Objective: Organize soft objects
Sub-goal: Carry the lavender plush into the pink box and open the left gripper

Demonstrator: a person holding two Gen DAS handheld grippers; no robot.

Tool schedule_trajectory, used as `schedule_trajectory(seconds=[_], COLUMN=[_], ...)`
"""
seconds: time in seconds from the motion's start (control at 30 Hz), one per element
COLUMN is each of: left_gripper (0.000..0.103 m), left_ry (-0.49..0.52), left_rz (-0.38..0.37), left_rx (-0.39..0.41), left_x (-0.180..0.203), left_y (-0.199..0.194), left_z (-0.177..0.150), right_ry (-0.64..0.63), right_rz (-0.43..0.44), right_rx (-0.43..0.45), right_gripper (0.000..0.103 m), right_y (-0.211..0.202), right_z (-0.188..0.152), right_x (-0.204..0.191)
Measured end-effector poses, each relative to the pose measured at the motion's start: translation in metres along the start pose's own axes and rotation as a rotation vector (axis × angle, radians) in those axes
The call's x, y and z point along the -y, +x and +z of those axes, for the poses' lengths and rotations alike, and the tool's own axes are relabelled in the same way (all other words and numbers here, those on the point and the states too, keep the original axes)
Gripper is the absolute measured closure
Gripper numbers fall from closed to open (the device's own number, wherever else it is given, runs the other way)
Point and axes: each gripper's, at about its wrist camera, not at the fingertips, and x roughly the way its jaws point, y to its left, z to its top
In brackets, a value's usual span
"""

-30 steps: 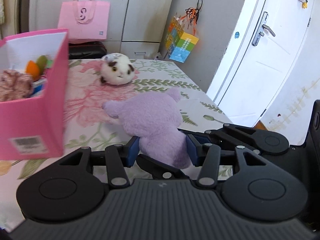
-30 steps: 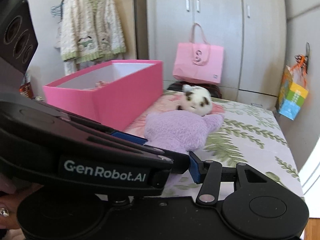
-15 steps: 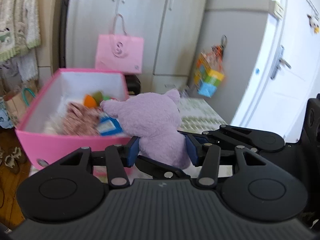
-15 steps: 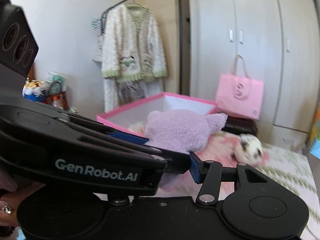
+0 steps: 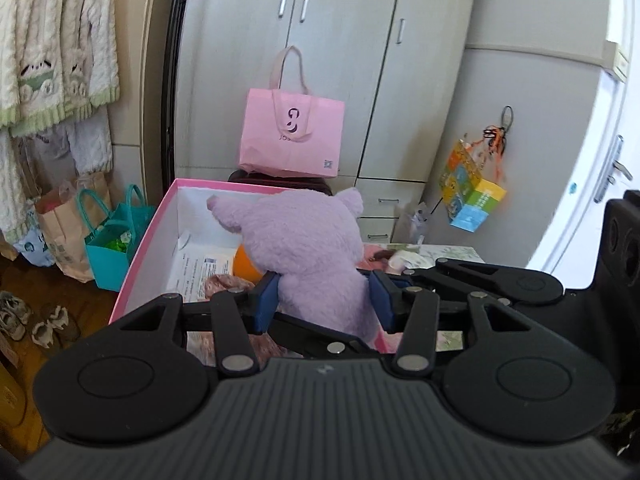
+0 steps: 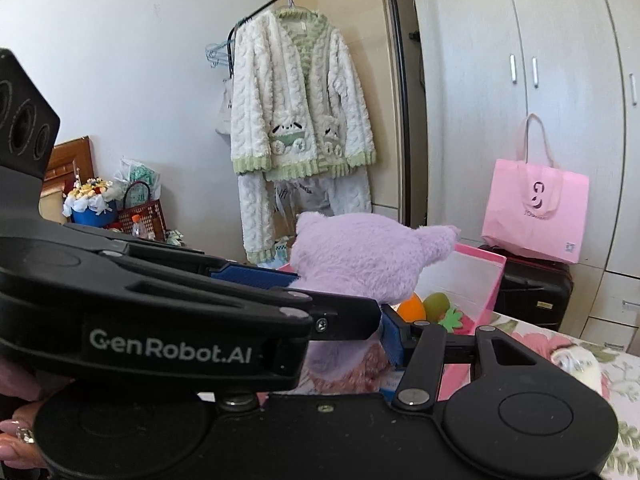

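Holding the purple plush toy (image 5: 308,248) above the pink box (image 5: 160,216) with both grippers.

Your left gripper (image 5: 326,300) has its jaws clamped on the toy's lower body, both blue pads pressed into the fur. Your right gripper (image 6: 340,300) comes in from the right of the toy; its near pad (image 6: 390,336) touches the fur, the other side is hidden behind the left gripper's body, so you appear to grip it there too. The toy hangs clear over the near end of the open box, one ear toward the far wall. Inside the box lie an orange ball (image 6: 412,306), a green item (image 6: 436,302) and a brownish fuzzy item (image 5: 224,282). A pink bag (image 5: 292,136) stands beyond the box against the wardrobe (image 5: 340,40). The floral bed (image 6: 592,364) lies right of the box.
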Motion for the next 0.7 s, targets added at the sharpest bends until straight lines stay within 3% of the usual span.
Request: schedule_trajectory(seconds=[0.43, 0.6, 0.7], left_gripper=[0.056, 0.056, 0.053], left_ry=[-0.11, -0.063, -0.068], left_rz=[0.022, 0.118, 0.139], left_rx=[-0.072, -0.098, -0.1], left_x=[-0.032, -0.034, -0.037], left_y=[0.061, 0.078, 0.075], left_z=[0.004, 0.001, 0.0], right_ry=[-0.072, -0.106, -0.12], right_rz=[-0.028, -0.069, -0.084], right_rx=[-0.148, -0.21, -0.213], right_gripper=[0.042, 0.039, 0.032], right_y=[0.061, 0.076, 0.072], right_z=[0.009, 0.006, 0.003], right_x=[0.02, 0.022, 0.021])
